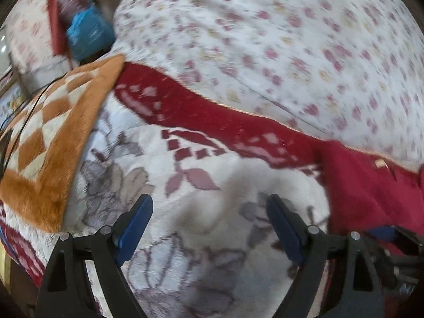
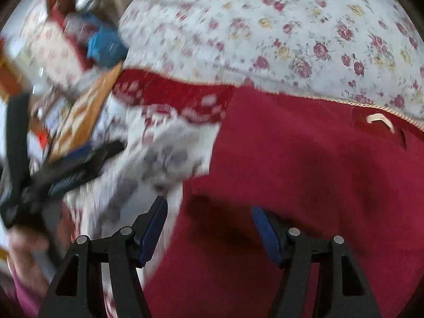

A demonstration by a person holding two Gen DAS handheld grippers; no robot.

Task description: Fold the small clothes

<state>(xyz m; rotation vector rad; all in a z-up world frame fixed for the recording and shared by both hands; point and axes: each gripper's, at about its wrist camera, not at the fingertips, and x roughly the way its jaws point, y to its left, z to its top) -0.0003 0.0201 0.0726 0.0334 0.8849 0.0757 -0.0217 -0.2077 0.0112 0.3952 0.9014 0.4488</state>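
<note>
A dark red garment (image 2: 304,164) with a small cream neck label lies spread on a white blanket with a red border and grey flower print (image 1: 201,212). In the left wrist view the garment (image 1: 371,193) lies at the right. My left gripper (image 1: 209,201) is open and empty above the blanket, left of the garment. My right gripper (image 2: 209,209) is open and empty just above the garment's left edge. The left gripper also shows, blurred, at the left of the right wrist view (image 2: 79,164).
A rose-print sheet (image 2: 291,26) covers the bed beyond the blanket. An orange and cream checked fluffy cloth (image 1: 45,143) lies at the left. A blue item (image 1: 87,31) and red clutter sit at the far left. A thin black cable (image 1: 23,122) crosses the checked cloth.
</note>
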